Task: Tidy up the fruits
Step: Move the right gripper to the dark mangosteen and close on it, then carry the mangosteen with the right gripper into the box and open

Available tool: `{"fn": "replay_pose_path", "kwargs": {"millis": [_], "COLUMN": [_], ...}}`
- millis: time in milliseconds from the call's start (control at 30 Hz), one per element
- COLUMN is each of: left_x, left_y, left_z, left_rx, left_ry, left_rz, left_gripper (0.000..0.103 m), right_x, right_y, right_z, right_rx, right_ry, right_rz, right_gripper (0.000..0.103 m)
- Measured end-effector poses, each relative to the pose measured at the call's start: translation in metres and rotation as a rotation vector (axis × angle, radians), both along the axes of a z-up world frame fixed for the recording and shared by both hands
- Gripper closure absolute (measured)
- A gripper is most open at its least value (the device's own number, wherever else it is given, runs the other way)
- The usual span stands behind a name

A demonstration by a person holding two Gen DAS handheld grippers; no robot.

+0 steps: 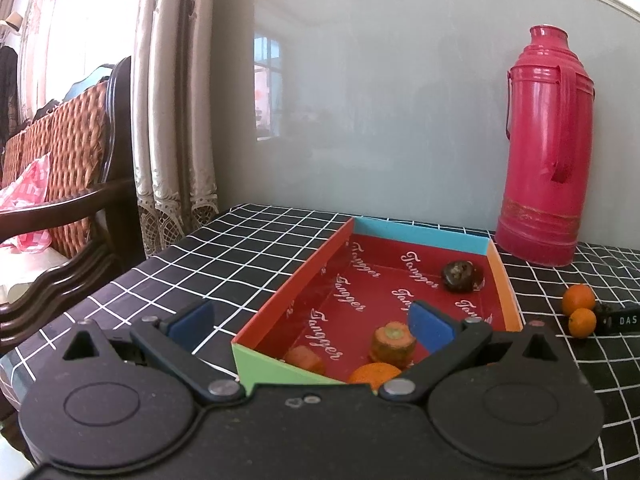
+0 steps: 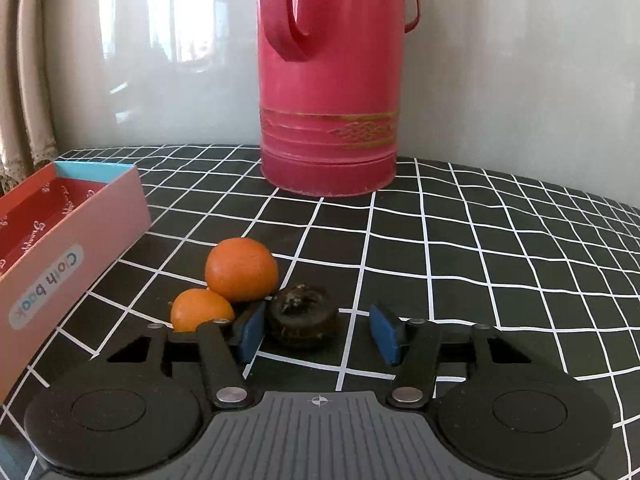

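A shallow red box [image 1: 496, 258] lies on the black checked table. In it are a dark round fruit [image 1: 460, 276], two carrot pieces [image 1: 392, 342] [image 1: 306, 358] and an orange [image 1: 374, 372]. My left gripper [image 1: 310, 322] is open and empty over the box's near end. Right of the box, two oranges [image 2: 241, 269] [image 2: 200, 309] and a second dark fruit [image 2: 302, 316] lie on the cloth. My right gripper [image 2: 318, 334] is open, its left pad [image 2: 250, 332] beside the dark fruit, its right pad [image 2: 386, 334] apart from it. The box also shows in the right wrist view [image 2: 76, 228].
A tall red thermos [image 1: 546, 148] [image 2: 328, 80] stands at the back against the grey wall. A wicker chair [image 1: 68, 160] and curtains [image 1: 172, 100] are off the table's left edge. My right gripper shows as a dark edge [image 1: 620, 320] by the oranges [image 1: 578, 300].
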State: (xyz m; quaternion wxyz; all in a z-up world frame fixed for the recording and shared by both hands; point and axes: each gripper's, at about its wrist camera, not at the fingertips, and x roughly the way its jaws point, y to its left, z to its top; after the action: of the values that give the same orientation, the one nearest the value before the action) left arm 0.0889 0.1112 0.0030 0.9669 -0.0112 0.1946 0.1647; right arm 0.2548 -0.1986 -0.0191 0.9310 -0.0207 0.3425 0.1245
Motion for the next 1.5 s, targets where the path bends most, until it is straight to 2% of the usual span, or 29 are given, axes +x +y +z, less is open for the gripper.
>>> {"fn": "replay_pose_path", "kwargs": {"millis": [33, 333, 600, 800, 1033, 1067, 1100, 1133, 1167, 1233, 1367, 1500], "left_x": [0.000, -0.006, -0.017, -0.033, -0.049, -0.049, -0.050, -0.050, -0.052, -0.053, -0.055, -0.052], "left_y": [0.000, 0.003, 0.020, 0.046, 0.082, 0.084, 0.086, 0.087, 0.087, 0.088, 0.084, 0.075], "left_z": [0.000, 0.003, 0.008, 0.007, 0.005, 0.005, 0.005, 0.005, 0.005, 0.006, 0.007, 0.009], "left_rx": [0.000, -0.003, -0.006, 0.012, -0.023, -0.023, -0.023, -0.025, -0.026, -0.028, -0.039, -0.038], "left_ry": [-0.001, -0.019, -0.038, -0.033, -0.015, -0.013, -0.009, -0.008, -0.010, -0.014, -0.026, -0.033], "left_rz": [0.000, 0.014, 0.061, 0.140, 0.217, 0.220, 0.219, 0.220, 0.219, 0.214, 0.201, 0.167], "left_gripper": [0.006, 0.006, 0.006, 0.006, 0.006, 0.006, 0.006, 0.006, 0.006, 0.006, 0.006, 0.006], "right_x": [0.000, -0.011, -0.043, -0.067, -0.089, -0.090, -0.091, -0.095, -0.099, -0.109, -0.114, -0.108], "right_y": [0.000, -0.004, 0.014, 0.065, 0.134, 0.143, 0.152, 0.156, 0.156, 0.148, 0.123, 0.084], "right_z": [0.001, 0.008, 0.043, 0.070, 0.069, 0.065, 0.061, 0.058, 0.056, 0.059, 0.060, 0.060], "right_rx": [0.008, 0.043, 0.100, 0.186, 0.178, 0.160, 0.129, 0.099, 0.081, 0.085, 0.134, 0.157], "right_ry": [0.003, -0.016, -0.175, -0.270, -0.271, -0.267, -0.261, -0.285, -0.329, -0.420, -0.470, -0.413], "right_rz": [0.004, 0.003, 0.079, 0.203, 0.354, 0.369, 0.391, 0.382, 0.355, 0.309, 0.221, 0.117], "right_gripper": [0.066, 0.065, 0.065, 0.065, 0.065, 0.064, 0.056, 0.021, 0.000, 0.000, 0.000, 0.000]}}
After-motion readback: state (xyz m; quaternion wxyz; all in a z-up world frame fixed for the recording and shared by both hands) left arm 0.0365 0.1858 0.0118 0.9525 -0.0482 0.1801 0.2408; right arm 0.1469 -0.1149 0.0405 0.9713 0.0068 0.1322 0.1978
